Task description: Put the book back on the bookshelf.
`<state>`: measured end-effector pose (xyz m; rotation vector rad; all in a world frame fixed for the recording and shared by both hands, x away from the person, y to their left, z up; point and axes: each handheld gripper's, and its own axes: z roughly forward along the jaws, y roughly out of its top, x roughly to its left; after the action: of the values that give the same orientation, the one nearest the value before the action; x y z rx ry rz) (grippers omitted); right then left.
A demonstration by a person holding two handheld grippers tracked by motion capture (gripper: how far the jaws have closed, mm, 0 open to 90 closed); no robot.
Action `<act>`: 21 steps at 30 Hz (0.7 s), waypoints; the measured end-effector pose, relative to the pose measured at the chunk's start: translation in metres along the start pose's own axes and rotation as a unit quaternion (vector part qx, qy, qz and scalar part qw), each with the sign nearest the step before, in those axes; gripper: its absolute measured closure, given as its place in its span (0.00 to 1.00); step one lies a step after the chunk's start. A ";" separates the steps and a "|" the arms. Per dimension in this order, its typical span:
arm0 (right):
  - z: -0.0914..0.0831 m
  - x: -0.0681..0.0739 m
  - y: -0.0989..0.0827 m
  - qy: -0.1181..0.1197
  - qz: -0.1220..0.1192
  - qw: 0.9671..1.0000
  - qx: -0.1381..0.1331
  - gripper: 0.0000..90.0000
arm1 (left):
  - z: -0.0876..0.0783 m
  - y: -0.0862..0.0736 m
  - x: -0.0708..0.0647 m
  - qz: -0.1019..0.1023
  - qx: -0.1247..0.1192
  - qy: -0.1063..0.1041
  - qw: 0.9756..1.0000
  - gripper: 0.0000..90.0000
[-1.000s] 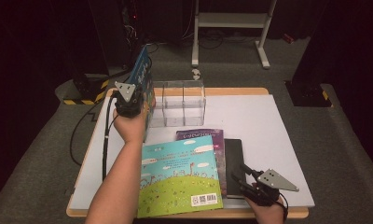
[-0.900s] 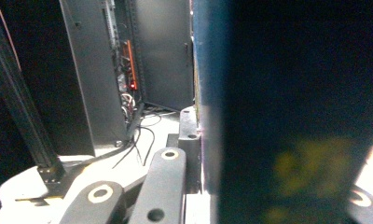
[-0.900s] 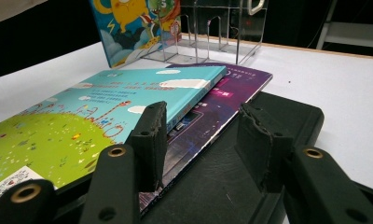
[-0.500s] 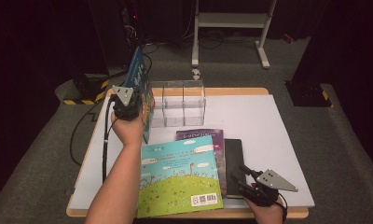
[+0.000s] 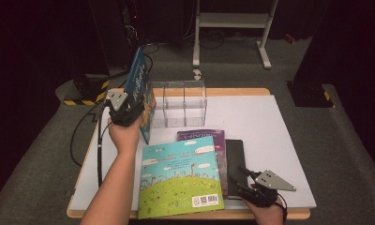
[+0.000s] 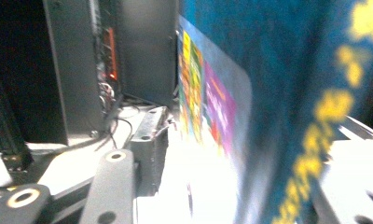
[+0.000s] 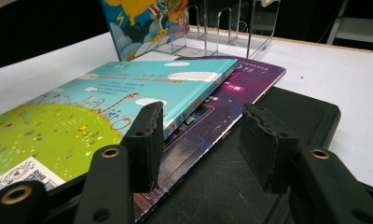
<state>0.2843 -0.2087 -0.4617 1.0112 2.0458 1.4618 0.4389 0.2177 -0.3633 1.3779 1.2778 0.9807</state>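
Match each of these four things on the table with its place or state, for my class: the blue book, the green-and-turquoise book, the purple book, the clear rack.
1 blue book
2 green-and-turquoise book
3 purple book
4 clear rack

a lies flat on top of the pile
b stands on edge at the rack's left end
c has empty slots
d lies partly covered

1-b, 2-a, 3-d, 4-c

White table [image 5: 279, 126] w/ wood edge, clear rack [image 5: 178, 105] at back; black book [image 5: 236, 161], purple book [image 5: 217, 137] lying flat
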 end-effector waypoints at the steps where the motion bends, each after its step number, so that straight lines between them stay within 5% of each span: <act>1: 0.000 0.000 0.000 0.001 -0.002 1.000 0.001 0.55 | -0.003 -0.001 0.000 0.001 -0.002 -0.002 1.000 0.51; 8: 0.003 -0.001 -0.001 0.006 -0.002 1.000 0.006 0.54 | -0.020 -0.013 0.005 -0.012 0.019 -0.038 0.999 0.42; 21: 0.006 0.002 -0.003 0.021 0.000 1.000 0.008 0.51 | -0.063 -0.052 0.015 -0.022 0.043 -0.104 0.993 0.41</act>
<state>0.2865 -0.2041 -0.4667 0.9951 2.0897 1.4806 0.3693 0.2388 -0.4030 1.4704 1.1991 0.7397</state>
